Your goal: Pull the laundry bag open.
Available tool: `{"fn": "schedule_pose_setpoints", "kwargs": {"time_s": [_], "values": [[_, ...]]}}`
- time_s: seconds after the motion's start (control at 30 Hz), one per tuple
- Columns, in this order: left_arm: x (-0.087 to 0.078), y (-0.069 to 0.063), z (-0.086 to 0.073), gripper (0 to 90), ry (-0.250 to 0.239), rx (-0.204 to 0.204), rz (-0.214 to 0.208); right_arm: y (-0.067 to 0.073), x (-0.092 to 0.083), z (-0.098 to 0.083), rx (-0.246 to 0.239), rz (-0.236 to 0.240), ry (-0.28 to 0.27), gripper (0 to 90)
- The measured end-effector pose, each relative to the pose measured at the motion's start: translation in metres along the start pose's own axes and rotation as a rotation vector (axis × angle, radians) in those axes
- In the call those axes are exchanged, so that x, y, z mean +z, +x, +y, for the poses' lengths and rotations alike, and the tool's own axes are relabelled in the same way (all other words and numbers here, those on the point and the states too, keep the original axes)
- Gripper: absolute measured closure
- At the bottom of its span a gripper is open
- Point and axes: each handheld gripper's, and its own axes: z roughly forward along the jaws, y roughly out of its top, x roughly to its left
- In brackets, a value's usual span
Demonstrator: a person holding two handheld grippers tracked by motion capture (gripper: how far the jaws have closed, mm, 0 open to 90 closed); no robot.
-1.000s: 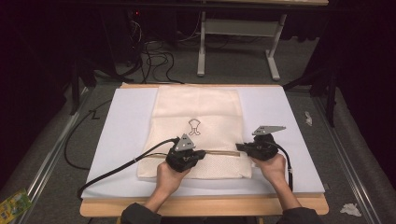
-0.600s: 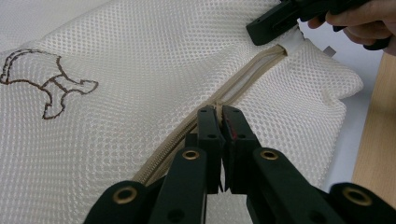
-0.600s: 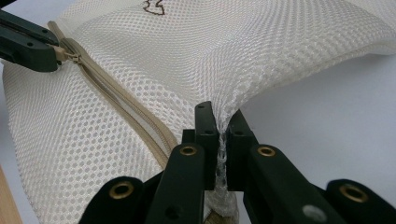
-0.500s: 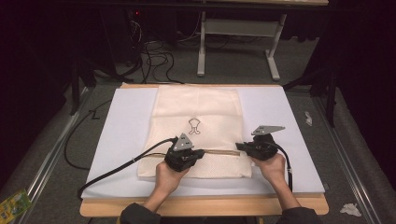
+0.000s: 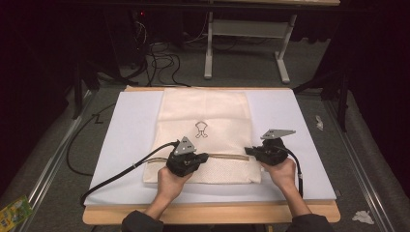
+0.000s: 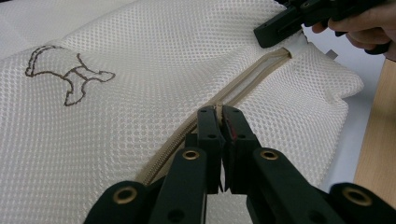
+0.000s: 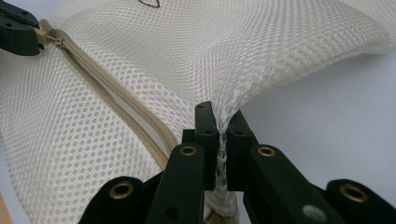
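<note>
- While both hands keep almost exactly the places they had a second ago, the tabletop (image 5: pixel 121 145) under its pale sheet carries one thing of note: a cream mesh laundry bag (image 5: pixel 205 113) lying flat at its middle, running from 12 o'clock down toward 6.
- That bag, with a small dog outline (image 6: pixel 70 74) on its upper face, has a beige zipper (image 5: pixel 227 155) crossing its near end from 9 to 3 o'clock; in the left gripper view the zipper's track looks parted beyond the fingers, toward 1 o'clock.
- At the 3 o'clock end, the right gripper (image 7: pixel 219 128) has its fingers closed on a pinched ridge of mesh by the zipper's end, tenting the cloth upward.
- At the 9 o'clock side of the zipper, the left gripper (image 6: pixel 218 122) has its fingers pressed together on what appears to be the zipper pull, which is small and mostly hidden between them.
- Nothing has shifted over the last second: the bag, the grips and the zipper's state all match the earlier high views, so I judge this a pause with the cloth anchored and the slide along the track yet to continue.
</note>
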Motion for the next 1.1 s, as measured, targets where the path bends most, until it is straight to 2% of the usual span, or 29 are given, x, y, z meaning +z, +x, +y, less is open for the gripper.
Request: {"fn": "schedule_pose_setpoints", "kwargs": {"time_s": [0.17, 0.5, 1.1], "values": [[-0.003, 0.002, -0.002, 87.3, 0.000, -0.002, 0.015, -0.001, 0.000, 0.000, 0.008, 0.002, 0.000, 88.1], [-0.008, 0.007, -0.004, 87.3, -0.010, -0.016, 0.017, -0.001, 0.004, 0.001, 0.012, 0.006, -0.002, 88.1], [-0.014, 0.008, -0.003, 87.3, -0.014, -0.009, 0.034, 0.002, 0.003, 0.005, 0.002, -0.010, -0.017, 88.2]]}}
